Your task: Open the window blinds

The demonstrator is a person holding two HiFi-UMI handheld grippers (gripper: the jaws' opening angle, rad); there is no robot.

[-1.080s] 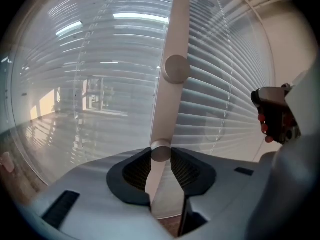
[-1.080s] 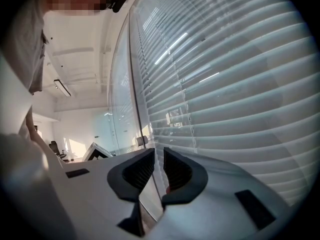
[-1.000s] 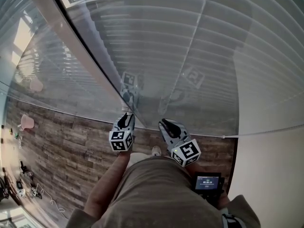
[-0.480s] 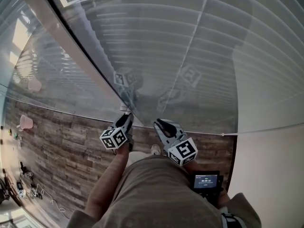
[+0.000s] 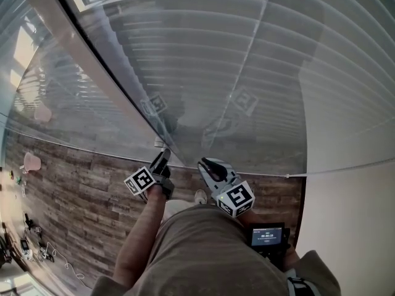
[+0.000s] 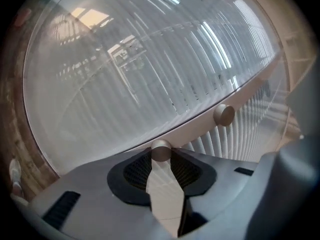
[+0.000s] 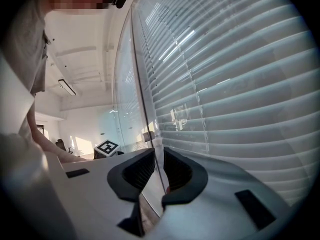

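Closed white slat blinds (image 5: 247, 54) hang behind a glass wall. In the left gripper view a small round knob (image 6: 161, 150) sticks out of the beige frame rail (image 6: 200, 126), and my left gripper (image 6: 162, 164) is shut on it, with the dark pads (image 6: 137, 170) on both sides. A second knob (image 6: 224, 115) sits further along the rail. From the head view the left gripper (image 5: 162, 161) touches the frame at the glass. My right gripper (image 5: 205, 166) hovers beside it, close to the glass. Its jaws stand slightly apart with nothing held (image 7: 159, 171); only a thin glass seam shows through the gap.
Wood-plank floor (image 5: 80, 190) runs below the glass. A white wall panel (image 5: 352, 227) stands at the right. A small screen device (image 5: 268, 236) hangs at the person's waist. A shoe (image 5: 200, 196) shows between the grippers. Pink objects (image 5: 31, 162) and cables (image 5: 49, 248) lie far left.
My left gripper has rolled on the knob, so its marker cube swung out to the left. The right gripper has barely shifted.
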